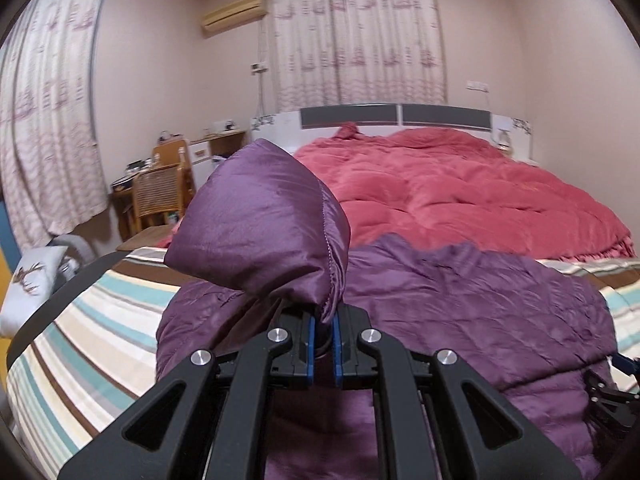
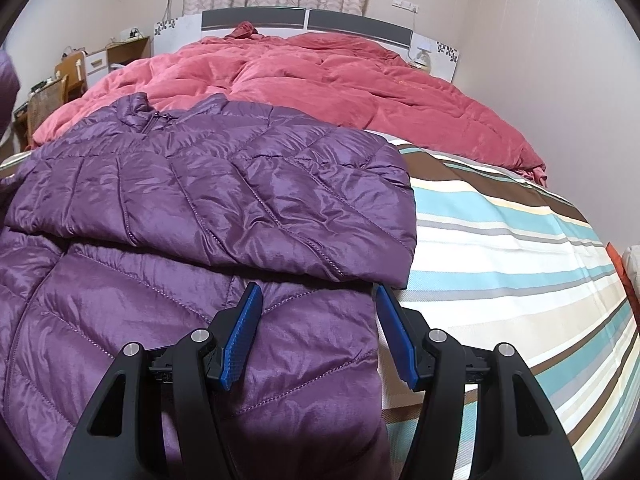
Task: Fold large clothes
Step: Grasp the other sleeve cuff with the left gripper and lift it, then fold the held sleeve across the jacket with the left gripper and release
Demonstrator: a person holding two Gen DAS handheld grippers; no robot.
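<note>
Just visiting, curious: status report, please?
Left tool shut on purple puffer jacket's sleeve cuff, lifted. Right tool open over jacket. Red comforter behind, clear.

The quilted jacket (image 2: 208, 200) is glossy purple; the duvet (image 2: 340, 80) is coral red; the bed sheet (image 2: 500, 248) is striped teal, cream, brown and grey; the claw pads (image 2: 242, 336) are blue.

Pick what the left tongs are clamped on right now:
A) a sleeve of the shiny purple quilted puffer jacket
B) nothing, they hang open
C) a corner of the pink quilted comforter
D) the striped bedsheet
A: in the left wrist view the left tongs are shut on the cuff of a sleeve of the shiny purple quilted puffer jacket, lifted above the jacket body.
</note>
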